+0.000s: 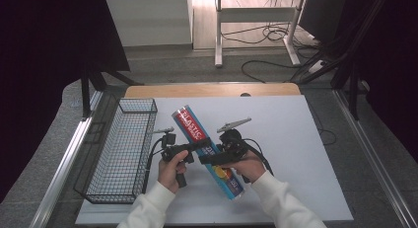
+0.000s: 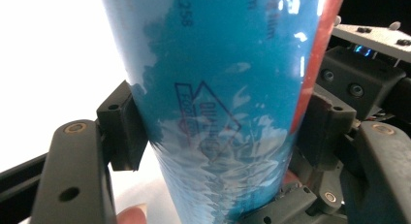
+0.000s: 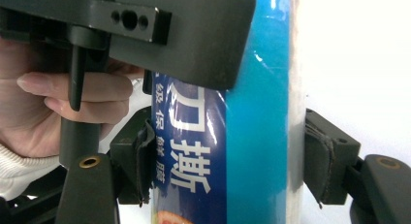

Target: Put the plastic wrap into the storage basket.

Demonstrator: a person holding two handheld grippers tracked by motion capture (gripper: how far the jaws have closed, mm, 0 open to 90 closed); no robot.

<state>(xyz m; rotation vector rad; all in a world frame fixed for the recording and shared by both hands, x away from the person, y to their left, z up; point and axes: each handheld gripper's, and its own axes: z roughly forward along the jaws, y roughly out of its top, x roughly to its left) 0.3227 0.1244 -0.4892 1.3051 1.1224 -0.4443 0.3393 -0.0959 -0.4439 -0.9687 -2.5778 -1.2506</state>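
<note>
basket (image 1: 121, 154): sitting at the left of the table, empty.
left tongs (image 1: 199, 145): clamping the roll's middle from the basket side.
roll (image 1: 193, 131): lying slantwise beside the basket, red end pointing away from the person, and both hands are about equally near it.
right tongs (image 1: 207, 159): gripping the roll just below the left tongs, on the side away from the basket.

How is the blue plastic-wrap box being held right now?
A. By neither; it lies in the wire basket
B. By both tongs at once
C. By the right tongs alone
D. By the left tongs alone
B: the left tongs and right tongs each clamp the blue plastic-wrap box between their pads.
</note>
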